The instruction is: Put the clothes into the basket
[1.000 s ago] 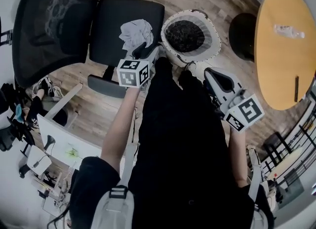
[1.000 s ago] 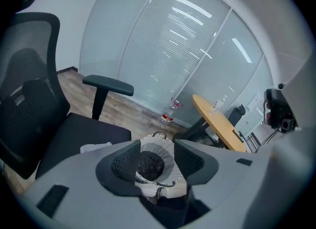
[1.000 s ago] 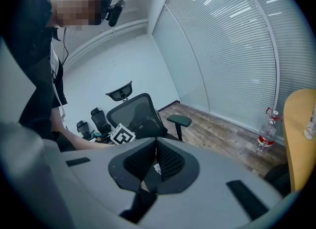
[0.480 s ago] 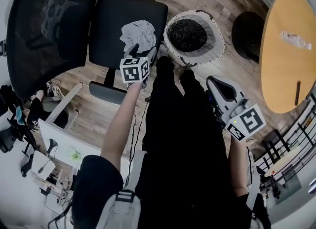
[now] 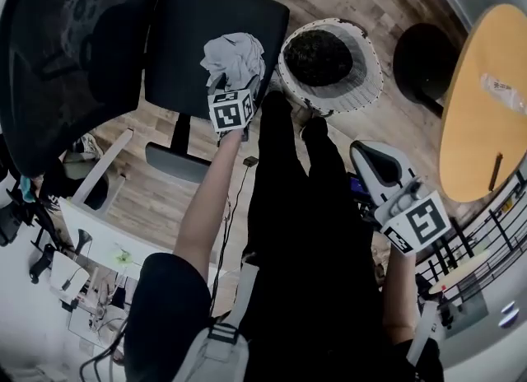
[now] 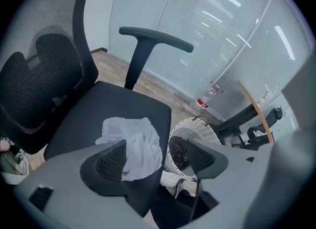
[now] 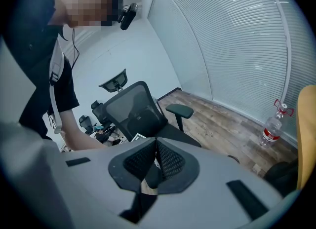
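Observation:
A crumpled white cloth lies on the black seat of an office chair. My left gripper hangs just over its near edge; in the left gripper view the cloth shows beyond the left gripper, untouched. Its jaws have just been opening and stand open with nothing pressed between them. A white woven basket stands on the floor right of the chair, with dark clothes in it. My right gripper is held back beside my legs; the right gripper is shut and empty.
A round wooden table with a bottle stands at the right, a black round base beside it. A water bottle stands on the wooden floor by the blinds. Cluttered desks and another chair lie to the left.
My left gripper has dropped toward the white cloth on the seat, and its cube now sits right below the cloth. My right gripper has drifted a little lower and to the right.

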`<state>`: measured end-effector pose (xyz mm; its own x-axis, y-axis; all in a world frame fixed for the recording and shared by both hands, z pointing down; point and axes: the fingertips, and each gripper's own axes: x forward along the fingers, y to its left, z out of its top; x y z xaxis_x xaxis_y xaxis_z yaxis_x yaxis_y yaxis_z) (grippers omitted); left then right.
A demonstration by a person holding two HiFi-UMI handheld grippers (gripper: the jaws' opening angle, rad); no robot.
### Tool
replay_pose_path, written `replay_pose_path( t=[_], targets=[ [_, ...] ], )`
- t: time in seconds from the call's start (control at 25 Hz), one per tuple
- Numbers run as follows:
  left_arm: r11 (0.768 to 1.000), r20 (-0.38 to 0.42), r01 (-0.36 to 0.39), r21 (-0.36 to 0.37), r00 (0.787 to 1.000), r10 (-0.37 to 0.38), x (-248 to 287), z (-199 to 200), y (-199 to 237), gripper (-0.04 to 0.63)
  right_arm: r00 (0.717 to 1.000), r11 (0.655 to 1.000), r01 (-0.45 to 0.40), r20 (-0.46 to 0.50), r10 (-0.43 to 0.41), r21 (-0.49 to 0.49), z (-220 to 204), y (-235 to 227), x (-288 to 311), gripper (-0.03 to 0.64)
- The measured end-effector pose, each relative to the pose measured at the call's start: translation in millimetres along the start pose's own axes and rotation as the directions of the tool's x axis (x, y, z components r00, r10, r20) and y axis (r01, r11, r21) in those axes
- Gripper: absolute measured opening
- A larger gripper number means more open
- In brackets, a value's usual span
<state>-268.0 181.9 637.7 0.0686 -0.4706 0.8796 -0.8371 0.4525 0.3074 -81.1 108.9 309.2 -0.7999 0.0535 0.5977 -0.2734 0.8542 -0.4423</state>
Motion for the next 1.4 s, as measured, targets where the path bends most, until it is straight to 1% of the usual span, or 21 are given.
replay_pose_path(
  t=[0.2,0.4,0.64,0.8,0.92,0.96,1.04,1.2,1.28,1.4],
  targets=[
    [0.999,-0.044,-0.043,-0.010,0.998,0.043,31.0,-13.8,13.8,0.403,1.000,1.000,0.003,-0.015,-0.002,0.020,-0.5,-4.9,6.4,0.017],
    [0.997,-0.104,-0.067,0.038,0.992,0.071,58.9,-34.3,27.3,0.443,0.999,0.999,-0.003,-0.040,0.005,0.042,-10.5,-4.7,13.7,0.017],
    [0.995,-0.130,-0.101,0.020,0.986,0.103,79.3,-43.3,47.5,0.487,0.998,0.998,0.006,-0.066,-0.002,0.070,-22.0,-10.1,20.4,0.017],
    [0.992,-0.167,-0.124,0.033,0.978,0.128,95.5,-54.7,59.6,0.521,0.996,0.998,0.000,-0.087,0.005,0.065,-27.1,-8.3,25.9,0.017],
    [0.991,-0.165,-0.129,0.034,0.977,0.133,106.6,-55.4,64.2,0.541,0.996,0.997,0.002,-0.091,0.005,0.076,-30.0,-8.2,26.8,0.017],
    [0.991,-0.159,-0.128,0.041,0.978,0.133,110.9,-53.7,64.7,0.543,0.996,0.997,0.004,-0.091,0.003,0.082,-31.5,-8.8,26.8,0.018],
    [0.988,-0.151,-0.135,0.077,0.978,0.146,119.5,-49.0,67.9,0.546,0.996,0.996,0.008,-0.095,0.001,0.091,-34.7,-10.7,27.1,0.017],
    [0.979,-0.172,-0.164,0.121,0.968,0.183,131.2,-46.7,77.0,0.546,0.995,0.994,0.011,-0.101,0.000,0.107,-40.3,-12.0,29.0,0.017],
    [0.977,-0.176,-0.169,0.131,0.966,0.190,137.0,-46.8,80.7,0.546,0.995,0.994,0.010,-0.102,0.001,0.110,-42.1,-12.0,30.8,0.017],
    [0.973,-0.207,-0.169,0.157,0.958,0.199,141.5,-52.1,83.0,0.545,0.995,0.993,0.012,-0.095,-0.001,0.117,-42.9,-12.5,31.7,0.017]
  ],
)
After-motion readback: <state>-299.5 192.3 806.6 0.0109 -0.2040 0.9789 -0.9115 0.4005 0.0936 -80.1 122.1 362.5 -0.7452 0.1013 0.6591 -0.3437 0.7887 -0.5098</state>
